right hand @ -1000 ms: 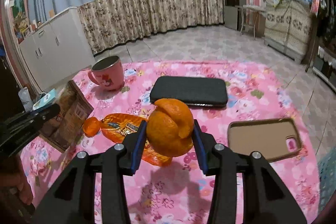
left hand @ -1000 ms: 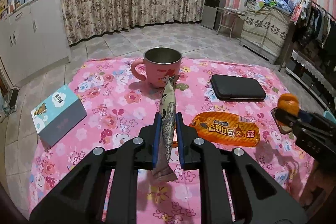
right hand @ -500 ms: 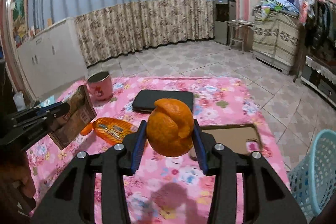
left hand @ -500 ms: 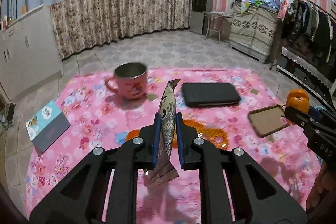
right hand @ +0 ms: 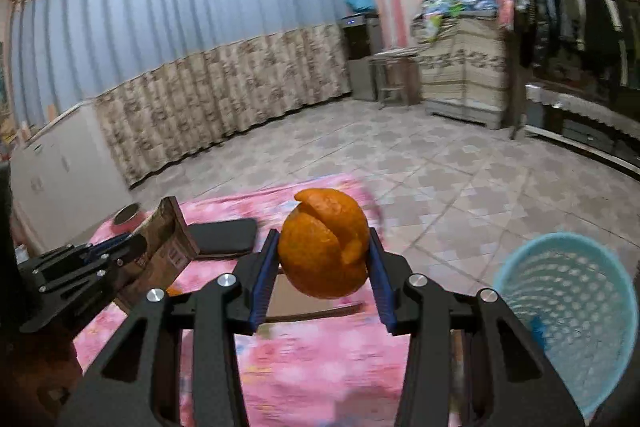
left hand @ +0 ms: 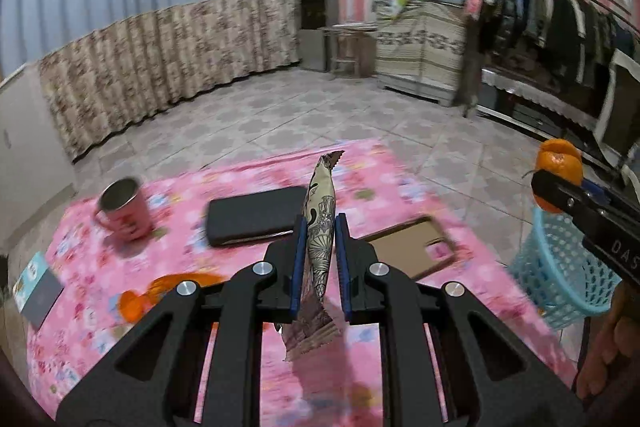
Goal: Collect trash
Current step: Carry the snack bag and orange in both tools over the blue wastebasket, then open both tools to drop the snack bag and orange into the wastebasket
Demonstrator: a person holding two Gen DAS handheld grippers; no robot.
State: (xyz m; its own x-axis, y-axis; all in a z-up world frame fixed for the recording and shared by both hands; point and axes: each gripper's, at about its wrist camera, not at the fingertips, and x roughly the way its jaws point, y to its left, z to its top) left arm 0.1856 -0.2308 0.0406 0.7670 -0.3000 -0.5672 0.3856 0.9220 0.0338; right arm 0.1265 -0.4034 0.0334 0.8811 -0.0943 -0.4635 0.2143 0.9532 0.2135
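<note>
Table cover [left hand: 100, 307]: one pink flowered cloth, spread under everything else; its far edge meets the tiled floor.
Basket [right hand: 568, 311]: one, light blue and perforated, standing on the floor just past the right edge of the cloth, mouth open upward.
Black case [left hand: 256, 215]: one flat dark case lying on the cloth, behind the left fingers.
Brown phone cover [left hand: 412, 247]: one, lying flat to the right of the case.
Pink mug [left hand: 124, 211]: one, upright, at the far left of the cloth.
Small box [left hand: 36, 291]: one, teal and grey, at the left edge.
Orange wrapper [left hand: 160, 291]: one, on the cloth, partly hidden by the left gripper.
Orange peel [right hand: 324, 243]: one rounded shell, raised above the cloth, left of the basket.
Patterned wrapper [left hand: 320, 239]: one, brown and cream, standing on edge above the cloth.
Left gripper [left hand: 320, 259]: jaws narrow, pinching the patterned wrapper at its middle; both ends stick out.
Right gripper [right hand: 324, 275]: jaws part-way apart, clamped on both sides of the orange peel.
</note>
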